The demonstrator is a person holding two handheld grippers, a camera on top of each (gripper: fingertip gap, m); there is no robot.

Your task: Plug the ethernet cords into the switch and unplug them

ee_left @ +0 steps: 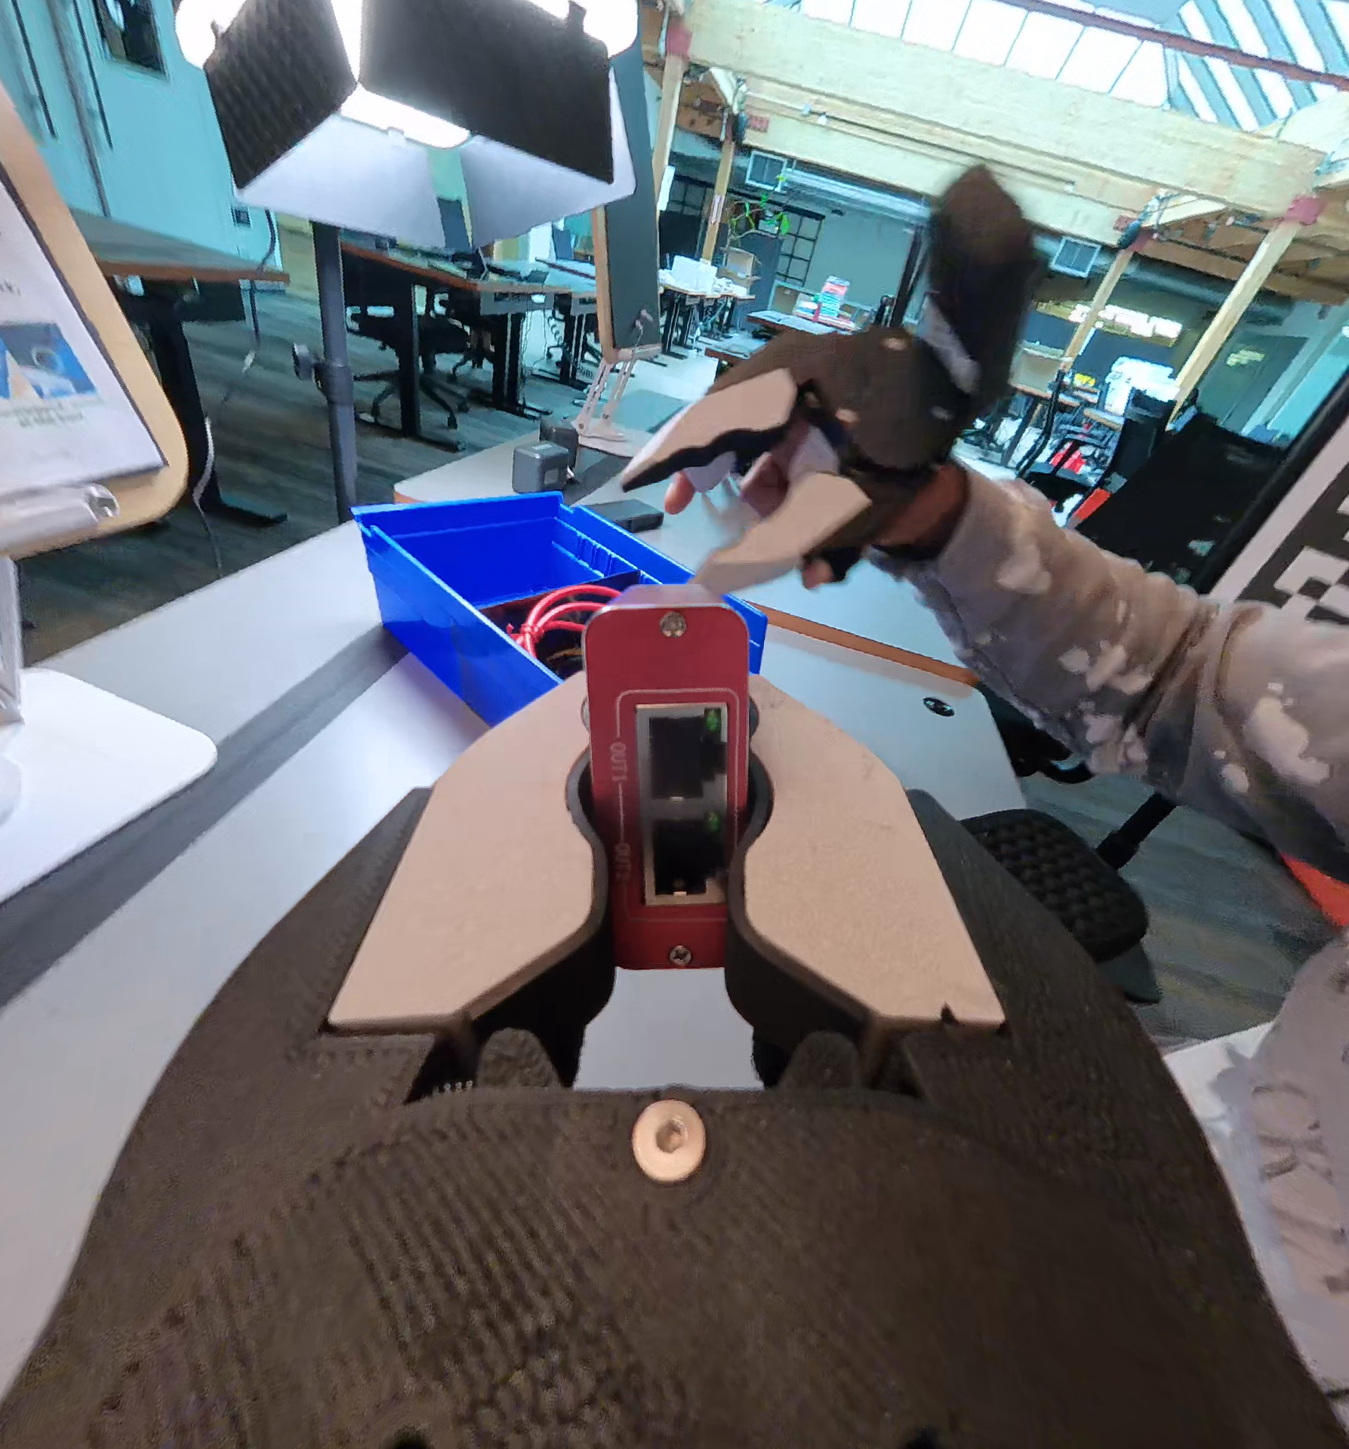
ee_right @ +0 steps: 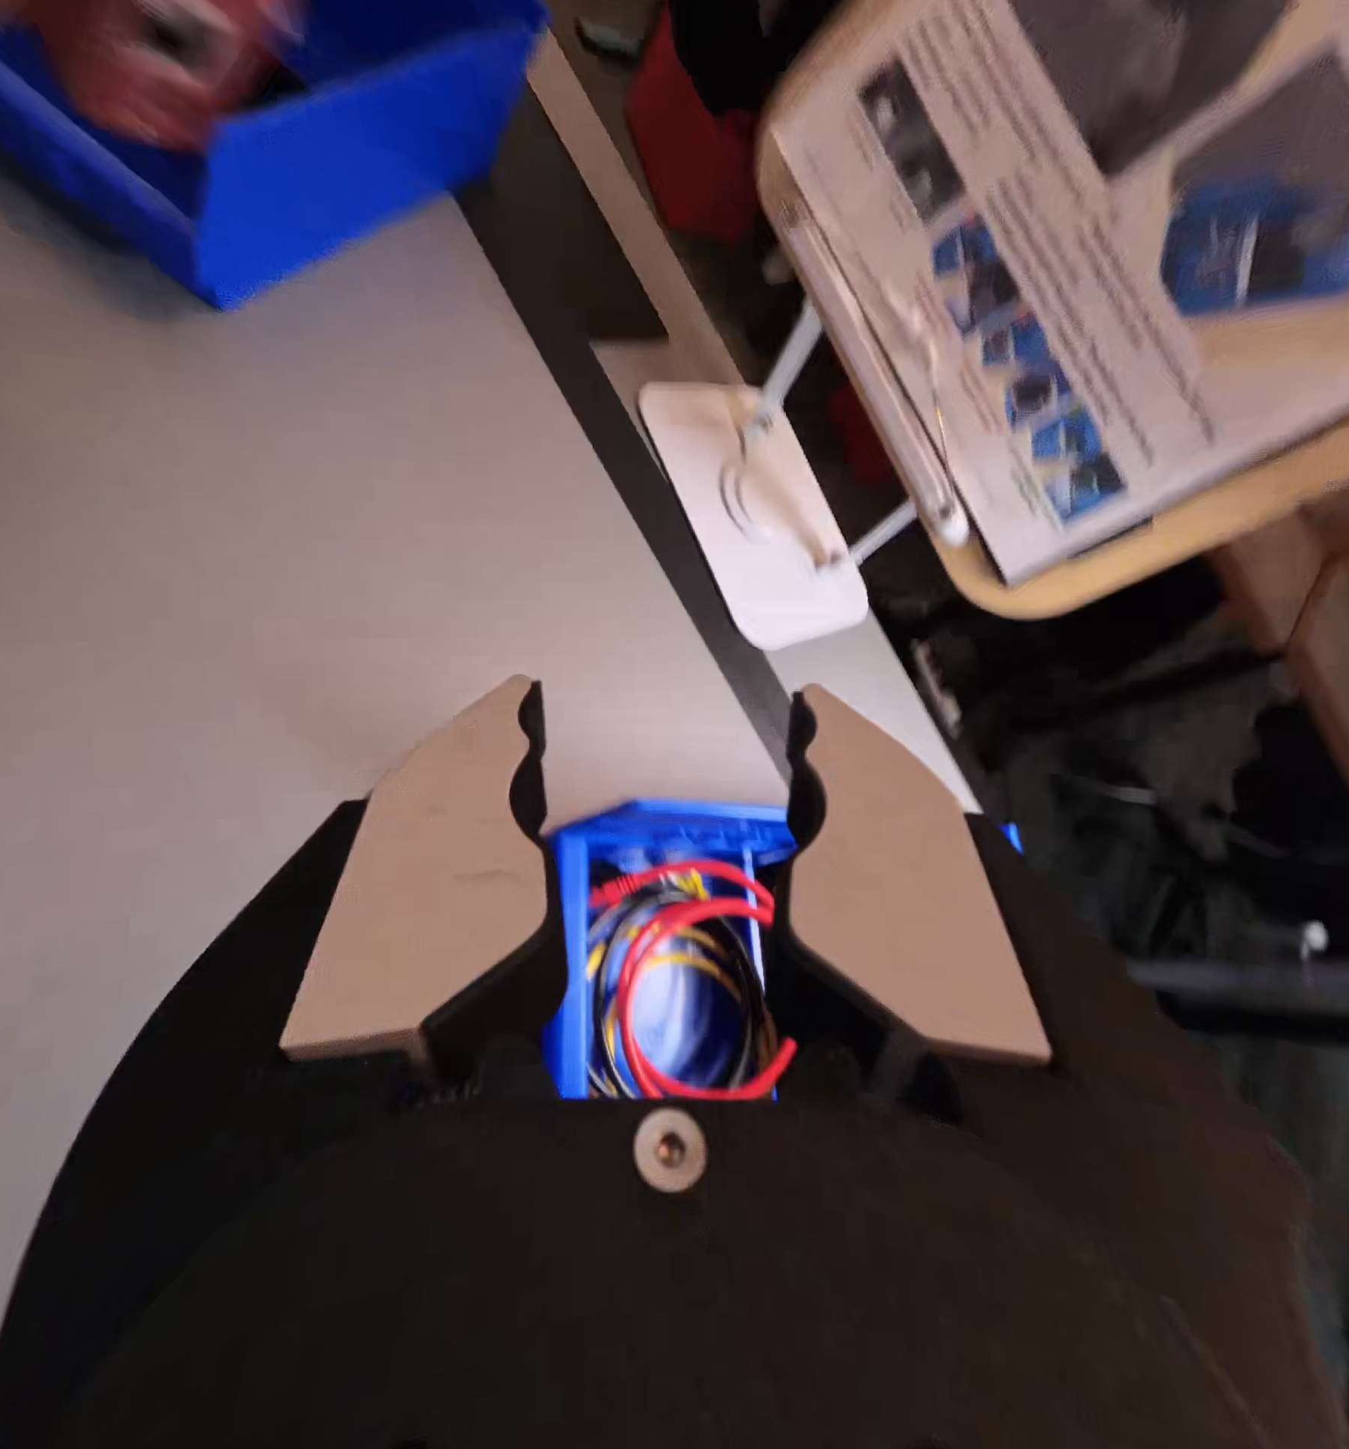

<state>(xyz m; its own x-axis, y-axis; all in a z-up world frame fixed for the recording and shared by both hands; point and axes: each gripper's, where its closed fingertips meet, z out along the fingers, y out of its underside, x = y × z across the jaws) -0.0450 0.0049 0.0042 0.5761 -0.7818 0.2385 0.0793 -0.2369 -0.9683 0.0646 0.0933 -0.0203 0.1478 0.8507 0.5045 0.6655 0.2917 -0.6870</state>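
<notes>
In the left wrist view my left gripper (ee_left: 667, 729) is shut on a red switch (ee_left: 665, 792) and holds it upright above the table. Its two empty ports face the camera. Beyond it, my right gripper (ee_left: 667, 529) is open and empty, hovering over a blue bin (ee_left: 451, 580) that holds coiled red cords (ee_left: 569, 611). In the right wrist view, the right gripper (ee_right: 667, 694) looks down with jaws wide apart on that bin (ee_right: 655, 811). Red, yellow and black ethernet cords (ee_right: 687, 941) lie coiled inside.
A grey table (ee_left: 185, 784) carries a white document stand (ee_left: 28, 314), also in the right wrist view (ee_right: 1047, 274). A second blue bin (ee_right: 326, 196) holds a blurred red object. A light panel (ee_left: 420, 94) stands behind. A black chair (ee_left: 1063, 886) is right of the table.
</notes>
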